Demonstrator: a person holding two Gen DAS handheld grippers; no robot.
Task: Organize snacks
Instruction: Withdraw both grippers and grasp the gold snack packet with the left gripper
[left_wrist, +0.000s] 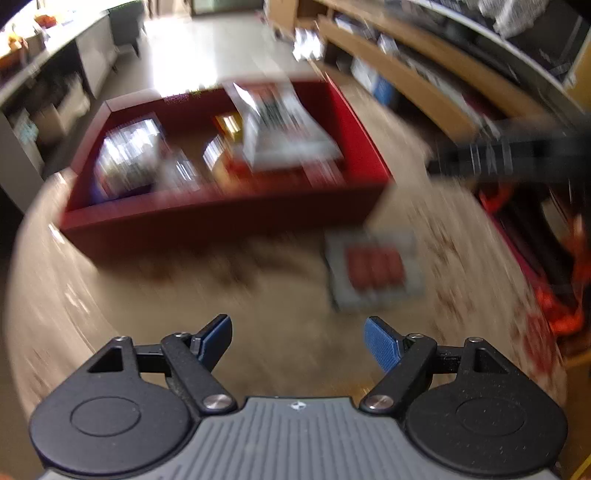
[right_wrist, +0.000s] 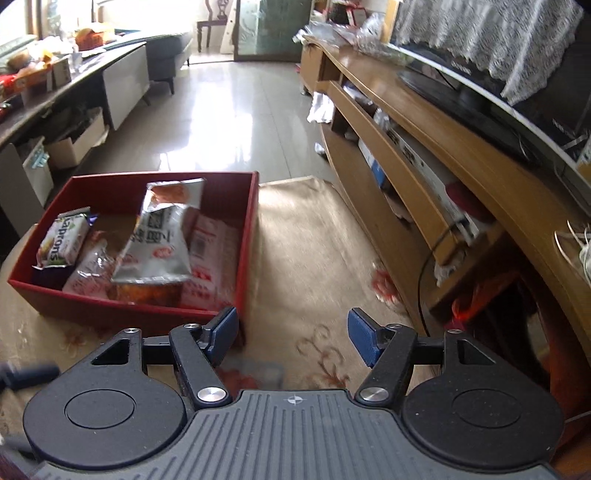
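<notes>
Snacks are mostly gathered in the red box (right_wrist: 247, 236), which sits on the patterned cloth (right_wrist: 306, 251) ahead and to the left of the right gripper (right_wrist: 291, 338). Inside the box lie a green pack (right_wrist: 62, 240), a grey bag (right_wrist: 159, 236) propped over the others, and pink packs (right_wrist: 214, 258) along the wall nearest that gripper.

One packet (left_wrist: 375, 269) is not in the box. In the left view, which is badly smeared by motion, it lies flat on the cloth just ahead and a little right of the left gripper (left_wrist: 297, 341), between that gripper and the box's near right corner. It looks grey with a red panel; I can't read more than that. Its long axis seems to run away from the gripper rather than across it, though the blur makes that uncertain.

From the right gripper the same packet is probably the grey blur low between its fingers, nearly under them, so I judge the right hand slightly nearer, but I can't tell for sure.

Both grippers have their blue pads spread wide with nothing between them. The pickup turns on coming down over the loose packet with the pads straddling its short sides, then carrying it forward and left into the box.
</notes>
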